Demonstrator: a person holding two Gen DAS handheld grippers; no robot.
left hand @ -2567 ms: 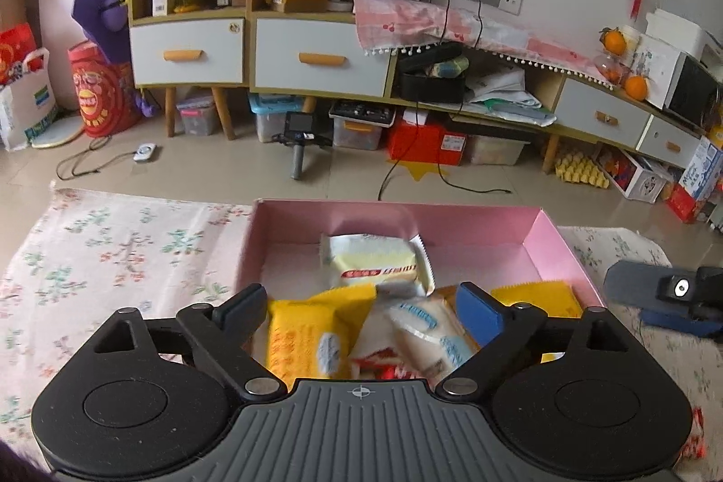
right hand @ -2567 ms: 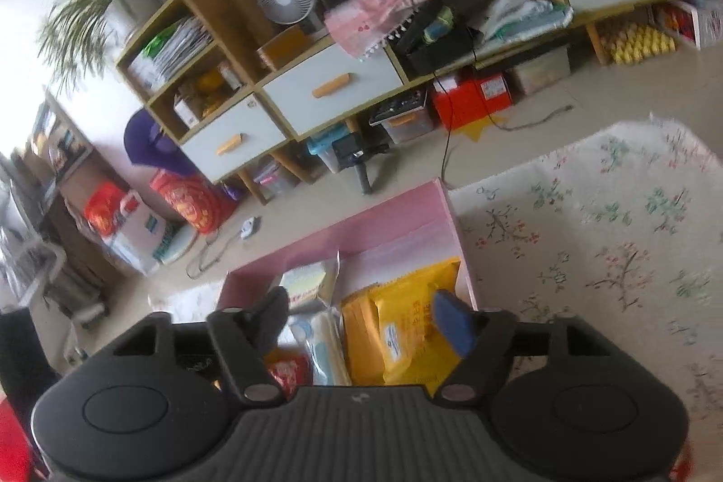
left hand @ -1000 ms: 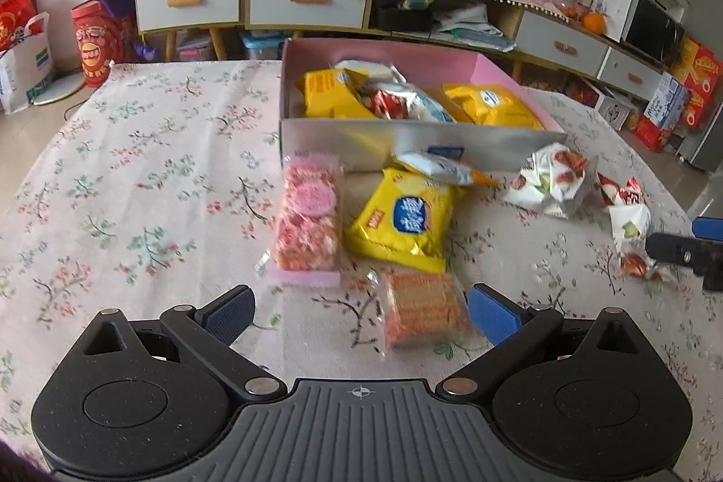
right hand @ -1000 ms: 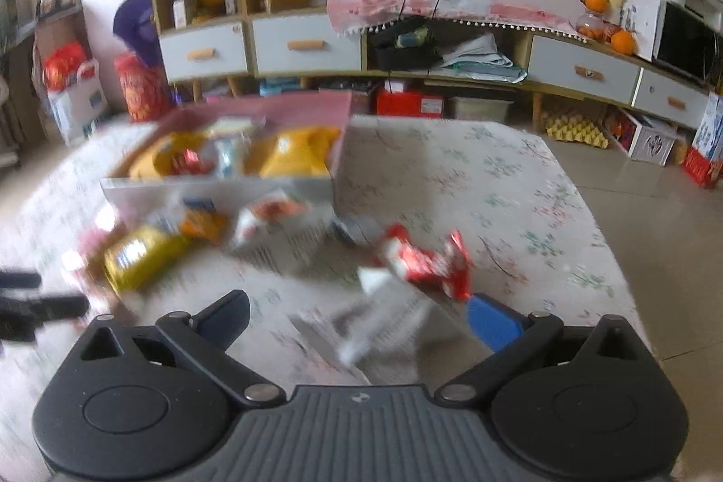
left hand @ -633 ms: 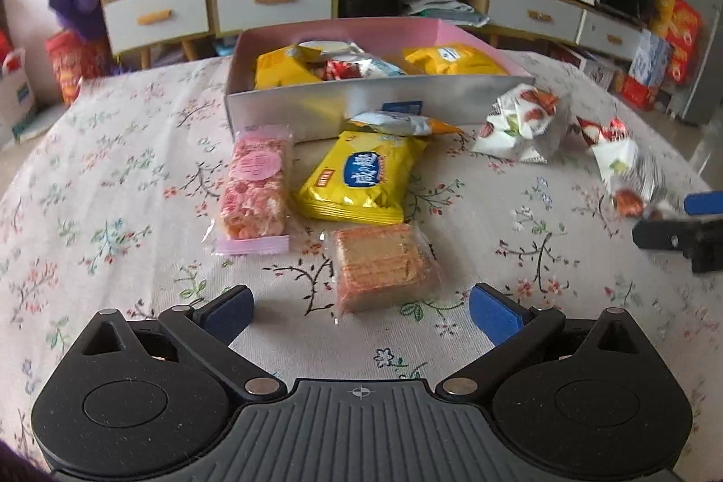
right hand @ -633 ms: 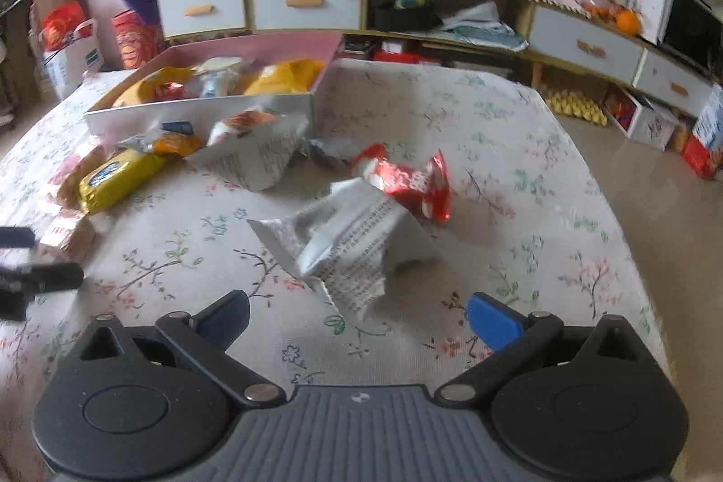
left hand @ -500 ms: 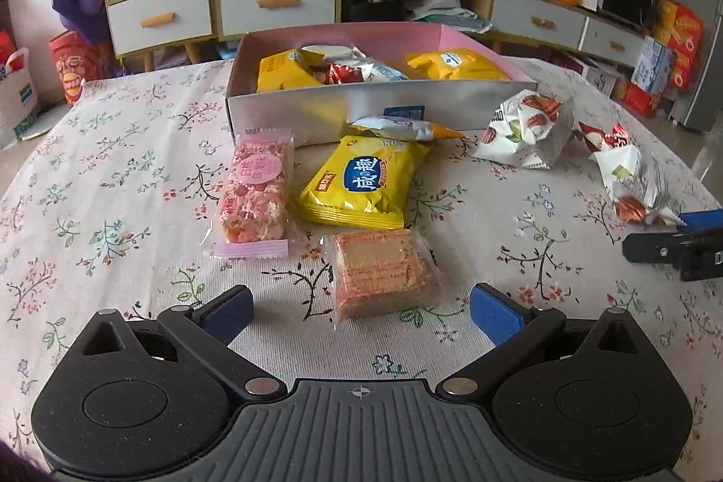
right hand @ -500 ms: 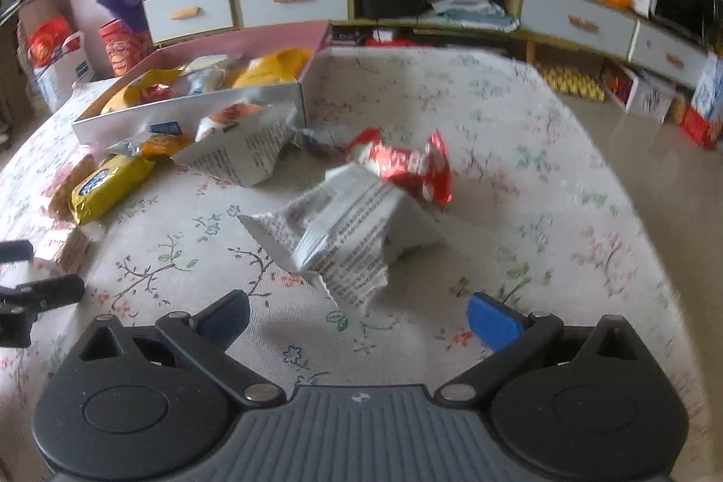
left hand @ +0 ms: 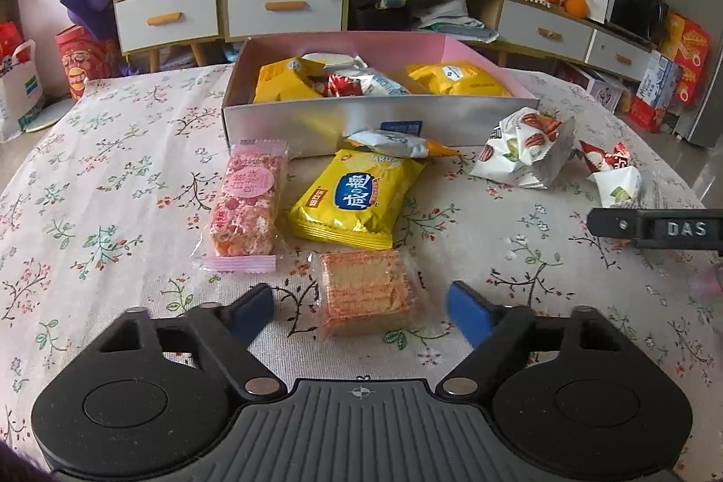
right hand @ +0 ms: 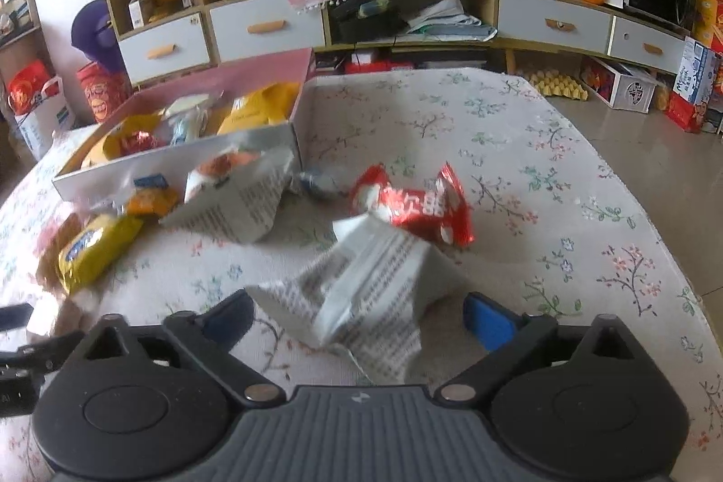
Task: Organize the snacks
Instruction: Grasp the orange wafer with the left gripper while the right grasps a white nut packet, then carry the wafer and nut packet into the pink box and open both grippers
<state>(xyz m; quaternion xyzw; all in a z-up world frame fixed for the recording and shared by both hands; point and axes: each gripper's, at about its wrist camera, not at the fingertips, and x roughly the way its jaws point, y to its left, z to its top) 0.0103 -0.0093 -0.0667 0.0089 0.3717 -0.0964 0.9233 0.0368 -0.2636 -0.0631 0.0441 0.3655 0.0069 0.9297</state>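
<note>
The left gripper (left hand: 361,312) was spread wide, its blue pads on either side of a clear-wrapped wafer biscuit pack (left hand: 368,299) lying on the floral tablecloth (left hand: 90,211); neither pad touched the pack, and the gripper held nothing. Just beyond the wafer pack lay a yellow cracker bag (left hand: 354,202) and, to its left, a pink puffed-rice bar (left hand: 246,206). A small white-and-orange packet (left hand: 397,145) rested against the near wall of the pink-lined box (left hand: 316,120), which already contained several yellow and silver snack bags.

The right gripper (right hand: 357,321) was likewise wide open and empty. A white printed snack bag (right hand: 370,292) sat between its pads, close to both, though contact could not be made out. A red snack packet (right hand: 415,206) lay just behind that bag, touching it. Another white printed bag (right hand: 239,197) leaned near the box's right corner, beside a small blue-and-white wrapper (right hand: 318,184). In the left wrist view, one finger of the right gripper reached in from the right edge, near the white and red packets.
</note>
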